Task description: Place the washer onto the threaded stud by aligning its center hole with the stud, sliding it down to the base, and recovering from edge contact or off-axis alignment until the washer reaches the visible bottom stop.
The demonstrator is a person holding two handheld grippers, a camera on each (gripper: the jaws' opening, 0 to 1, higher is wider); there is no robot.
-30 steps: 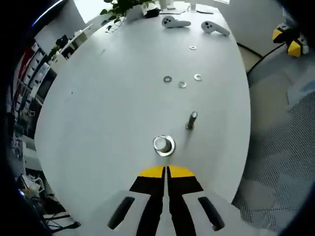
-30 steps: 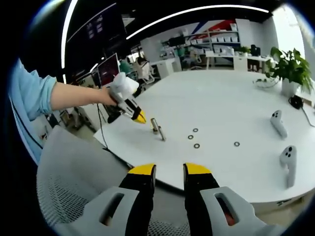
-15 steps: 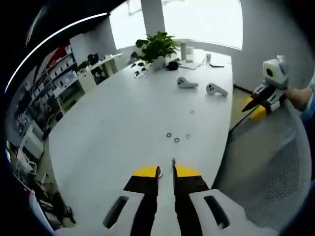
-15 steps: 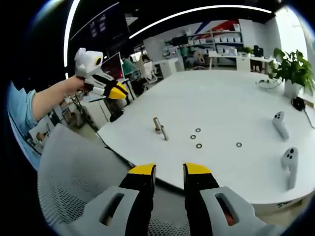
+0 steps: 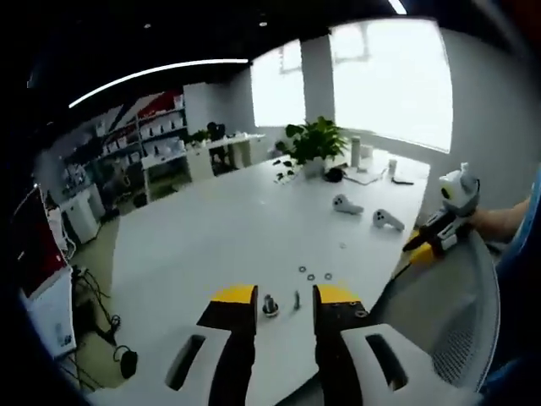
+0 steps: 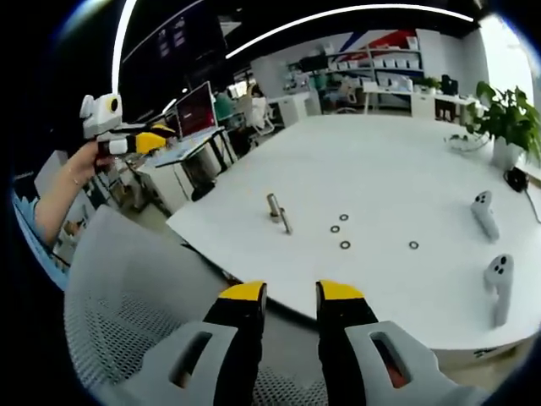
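Down at the bottom of the left gripper view, my left gripper [image 5: 284,298] has its jaws parted w/ nothing between them, not touching anything. Past the tips on the white table [image 5: 211,245]: stud [image 5: 270,304] w/ a washer at its base, a bolt [image 5: 297,299] beside it, spare washers [image 5: 314,274] further out. Right gripper [image 5: 429,244] is off to the side over a mesh chair [image 5: 456,338].

Right gripper view: my right gripper [image 6: 286,293] is parted too, empty, over the chair [image 6: 127,304]. Stud [image 6: 273,205] stands near the table [image 6: 406,169] edge, well apart. Left gripper [image 6: 139,140] is up at left.
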